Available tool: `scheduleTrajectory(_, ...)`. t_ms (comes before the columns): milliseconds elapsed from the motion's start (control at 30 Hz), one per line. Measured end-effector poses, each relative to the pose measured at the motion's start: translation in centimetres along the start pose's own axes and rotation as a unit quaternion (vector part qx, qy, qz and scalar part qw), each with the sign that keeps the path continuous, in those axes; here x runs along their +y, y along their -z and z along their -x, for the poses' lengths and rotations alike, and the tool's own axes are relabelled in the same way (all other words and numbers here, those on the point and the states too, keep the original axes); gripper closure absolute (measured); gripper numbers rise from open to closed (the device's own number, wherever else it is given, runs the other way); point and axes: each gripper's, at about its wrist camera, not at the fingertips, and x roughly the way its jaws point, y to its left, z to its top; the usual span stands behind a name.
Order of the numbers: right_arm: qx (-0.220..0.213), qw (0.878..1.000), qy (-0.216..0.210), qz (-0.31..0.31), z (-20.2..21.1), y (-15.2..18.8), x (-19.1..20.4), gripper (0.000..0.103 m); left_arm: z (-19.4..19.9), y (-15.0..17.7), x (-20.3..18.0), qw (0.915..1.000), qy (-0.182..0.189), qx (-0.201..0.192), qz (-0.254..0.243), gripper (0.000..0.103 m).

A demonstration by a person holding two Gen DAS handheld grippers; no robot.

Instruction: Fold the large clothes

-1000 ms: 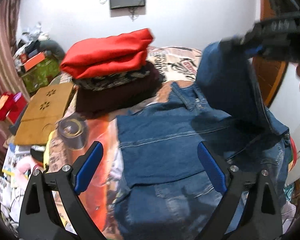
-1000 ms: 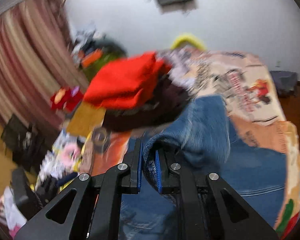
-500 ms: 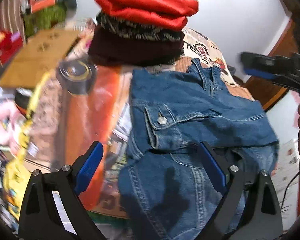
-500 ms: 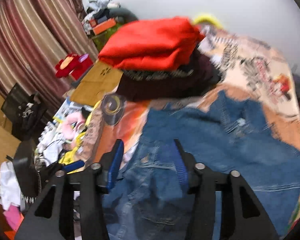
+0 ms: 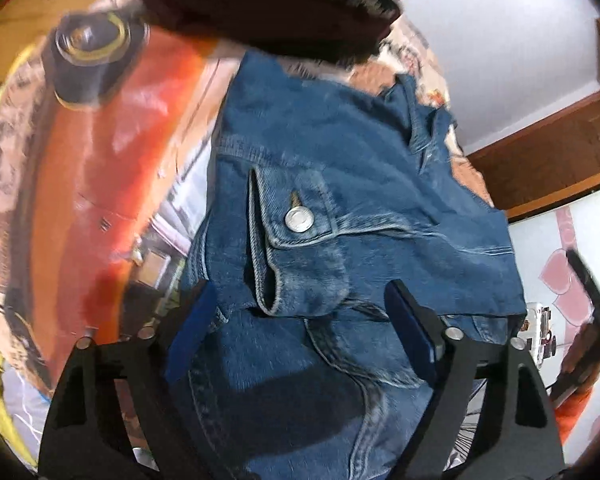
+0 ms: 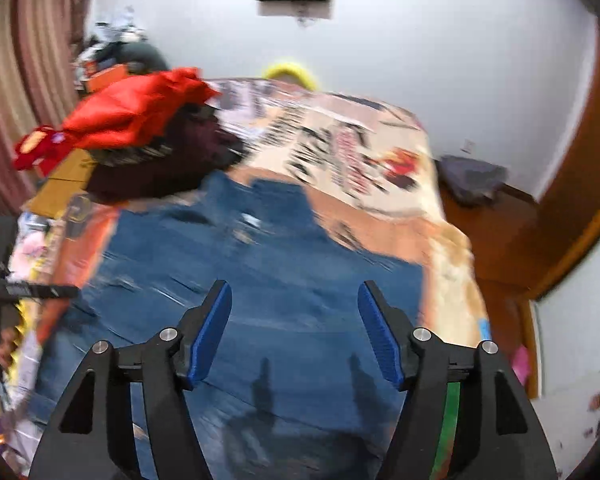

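denim jacket (image 5: 340, 208) lying flat on bed, collar toward folded pile (image 5: 268, 4)

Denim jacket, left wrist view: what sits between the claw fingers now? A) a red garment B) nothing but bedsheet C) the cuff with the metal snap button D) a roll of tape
C: the jacket cuff, with its snap button, lies between the left claw's fingers as its jaws close; the pads are not yet pressing on it.

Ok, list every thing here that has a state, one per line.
Denim jacket: lying folded on the bed, cuff snap fastened.
Clothes stack: folded, red piece on top.
Left gripper: closing, jacket fabric between the fingers, not yet pinched.
Right gripper: opening, empty.
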Motion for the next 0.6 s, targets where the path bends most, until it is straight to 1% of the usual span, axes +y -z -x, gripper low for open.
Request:
scheduleTrajectory(67, 0.011, 1.0, 0.016, -0.019, -0.2, 1.8, -2.0, 0.041, -1.0, 0.0, 0.5, 0.9999, -0.001, 0.012, 0.009, 0.022)
scheduleTrajectory(100, 0.015, 0.999, 0.021, -0.029, -0.3, 2.4, -2.7, 0.041, -1.5, -0.1, 0.7, 0.9998, -0.001, 0.016, 0.013, 0.024)
scheduleTrajectory(133, 0.02, 0.999, 0.028, -0.042, -0.5, 3.2, -3.6, 0.041, -1.9, -0.1, 0.9, 0.9996, 0.002, 0.019, 0.02, 0.031)
scheduleTrajectory(200, 0.029, 0.997, 0.034, -0.061, -0.7, 4.6, -5.0, 0.041, -2.4, -0.3, 0.9, 0.9993, 0.01, 0.022, 0.027, 0.04)
scheduleTrajectory(233, 0.032, 0.996, 0.035, -0.069, -0.9, 5.2, -5.5, 0.041, -2.4, -0.4, 0.6, 0.9995, 0.004, 0.019, 0.024, 0.045)
scheduleTrajectory(267, 0.036, 0.995, 0.038, -0.08, -1.1, 5.8, -6.0, 0.041, -2.5, -0.5, 0.2, 0.9997, -0.001, 0.017, 0.015, 0.047)
scheduleTrajectory(300, 0.04, 0.994, 0.041, -0.089, -1.3, 6.2, -6.6, 0.041, -2.5, -0.6, -0.3, 0.9998, -0.007, 0.016, 0.003, 0.055)
scheduleTrajectory(333, 0.043, 0.993, 0.045, -0.098, -1.5, 6.6, -7.1, 0.041, -2.6, -0.8, -1.1, 0.9996, -0.014, 0.019, -0.018, 0.064)
scheduleTrajectory(367, 0.045, 0.992, 0.048, -0.106, -1.7, 6.9, -7.5, 0.041, -2.7, -0.8, -1.7, 0.9992, -0.015, 0.024, -0.029, 0.068)
scheduleTrajectory(400, 0.046, 0.991, 0.049, -0.113, -1.8, 7.3, -8.0, 0.041, -2.9, -1.0, -2.2, 0.9987, -0.021, 0.026, -0.039, 0.071)
scheduleTrajectory(433, 0.048, 0.99, 0.049, -0.121, -2.0, 7.4, -8.3, 0.041, -2.9, -1.1, -3.2, 0.9971, -0.041, 0.023, -0.06, 0.075)
scheduleTrajectory(467, 0.049, 0.99, 0.05, -0.127, -2.2, 7.5, -8.6, 0.041, -2.9, -1.2, -3.7, 0.9957, -0.052, 0.019, -0.075, 0.077)
scheduleTrajectory(500, 0.048, 0.989, 0.05, -0.131, -2.0, 7.7, -8.8, 0.041, -2.8, -1.3, -4.2, 0.994, -0.061, 0.014, -0.089, 0.083)
scheduleTrajectory(600, 0.039, 0.989, 0.045, -0.138, -1.7, 7.4, -9.2, 0.041, -1.0, -2.2, -6.9, 0.9867, -0.092, -0.032, -0.13, 0.085)
